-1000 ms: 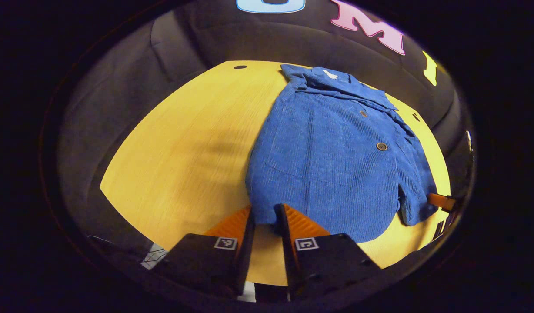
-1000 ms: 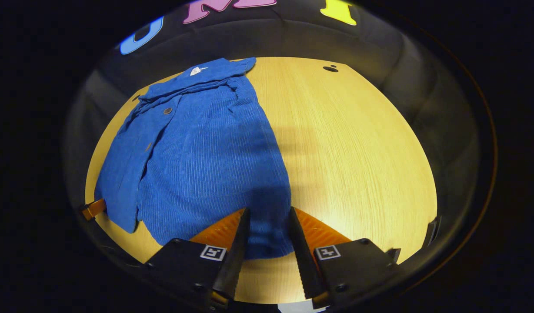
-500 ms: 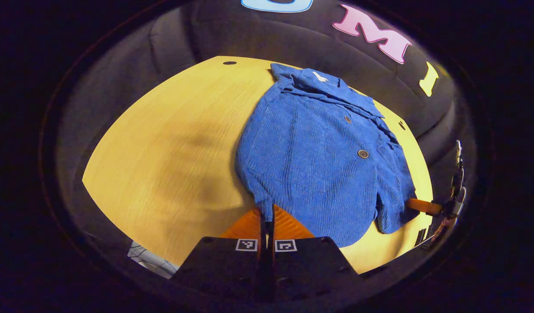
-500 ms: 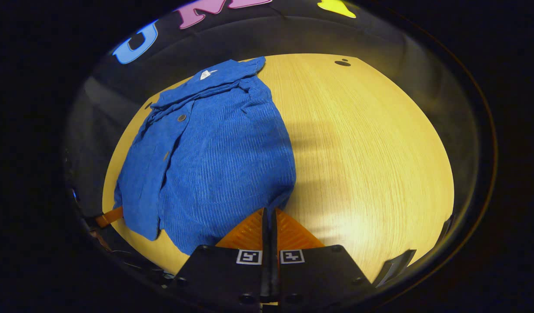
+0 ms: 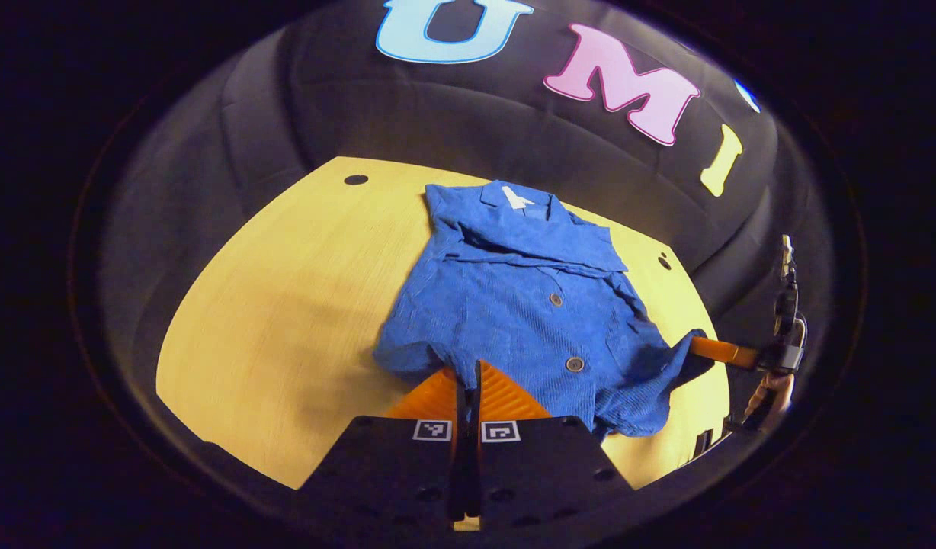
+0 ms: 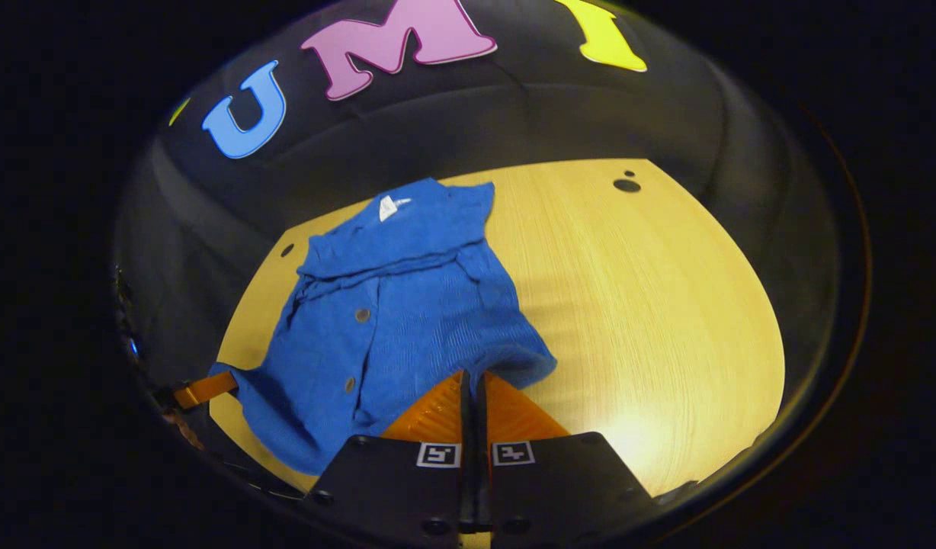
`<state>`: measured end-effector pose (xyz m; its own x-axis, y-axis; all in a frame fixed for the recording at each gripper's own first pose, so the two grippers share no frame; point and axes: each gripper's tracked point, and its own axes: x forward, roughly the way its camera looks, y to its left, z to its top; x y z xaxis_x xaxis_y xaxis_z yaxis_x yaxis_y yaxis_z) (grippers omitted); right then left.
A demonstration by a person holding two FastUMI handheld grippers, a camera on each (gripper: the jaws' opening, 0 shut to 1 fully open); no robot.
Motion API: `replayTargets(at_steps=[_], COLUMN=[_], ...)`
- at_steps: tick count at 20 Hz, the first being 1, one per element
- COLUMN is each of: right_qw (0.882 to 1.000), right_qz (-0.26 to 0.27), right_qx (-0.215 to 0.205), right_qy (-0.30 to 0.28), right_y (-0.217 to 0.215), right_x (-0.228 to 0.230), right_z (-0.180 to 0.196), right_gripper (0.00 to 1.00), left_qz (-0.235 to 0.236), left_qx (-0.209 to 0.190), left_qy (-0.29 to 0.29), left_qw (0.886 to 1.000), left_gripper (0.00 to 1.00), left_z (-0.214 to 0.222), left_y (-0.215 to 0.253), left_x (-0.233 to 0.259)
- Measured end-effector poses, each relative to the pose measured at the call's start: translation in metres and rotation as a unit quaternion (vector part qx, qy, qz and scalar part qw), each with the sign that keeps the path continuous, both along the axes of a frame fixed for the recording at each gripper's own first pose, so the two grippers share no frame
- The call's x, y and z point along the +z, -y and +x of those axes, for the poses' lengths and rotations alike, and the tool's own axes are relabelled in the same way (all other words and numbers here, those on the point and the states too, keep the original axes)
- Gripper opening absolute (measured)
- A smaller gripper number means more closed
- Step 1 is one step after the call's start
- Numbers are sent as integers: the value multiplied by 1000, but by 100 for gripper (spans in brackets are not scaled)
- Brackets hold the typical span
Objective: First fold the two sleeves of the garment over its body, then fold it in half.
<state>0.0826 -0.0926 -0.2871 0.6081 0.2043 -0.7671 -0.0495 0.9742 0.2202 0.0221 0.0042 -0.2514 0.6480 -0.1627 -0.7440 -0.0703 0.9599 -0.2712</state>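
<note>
In the left gripper view, the left gripper (image 5: pixel 468 374) is pinching the garment (image 5: pixel 529 305) hem, now lifting it off the worktop (image 5: pixel 285 305); the clamped cloth is hiding between its fingers. In the right gripper view, the right gripper (image 6: pixel 474 381) is likewise clamping the hem, now raised near the worktop's front edge.

A recording booth, not a home: black cloth wall (image 5: pixel 453 107) curves close behind a pale wooden table (image 5: pixel 285 305), its top drilled with small round holes (image 6: pixel 626 185) and lit from above.
</note>
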Motion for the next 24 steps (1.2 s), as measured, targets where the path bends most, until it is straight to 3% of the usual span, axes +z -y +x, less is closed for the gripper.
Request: replayTargets(at_steps=[7,13,16,19,20,21,24], right_qw=[996,985,979,974,973,974,973], right_qz=[5,-1,-16,-52,-64,-79,-114], right_qx=[31,22,1,-5,-2,1,12], right_qy=[82,170,203,223,220,212,198], right_y=[-28,-38,-36,-27,-26,-23,-19], right_x=[54,82,68,28,11,-4,-23], right_z=[124,266,328,363,370,372,365], right_gripper=[1,1,1,1,8,16,99], left_qz=[38,83,83,101,107,105,133], left_qx=[-27,-16,18,37,36,30,41], left_qy=[87,190,257,277,272,261,223], left_qw=[995,978,963,955,956,959,965], left_gripper=[0,0,0,0,0,7,81], left_z=[126,273,347,397,407,409,410], left_y=[-17,-50,-72,-85,-85,-81,-82], left_x=[59,88,82,54,38,24,-6])
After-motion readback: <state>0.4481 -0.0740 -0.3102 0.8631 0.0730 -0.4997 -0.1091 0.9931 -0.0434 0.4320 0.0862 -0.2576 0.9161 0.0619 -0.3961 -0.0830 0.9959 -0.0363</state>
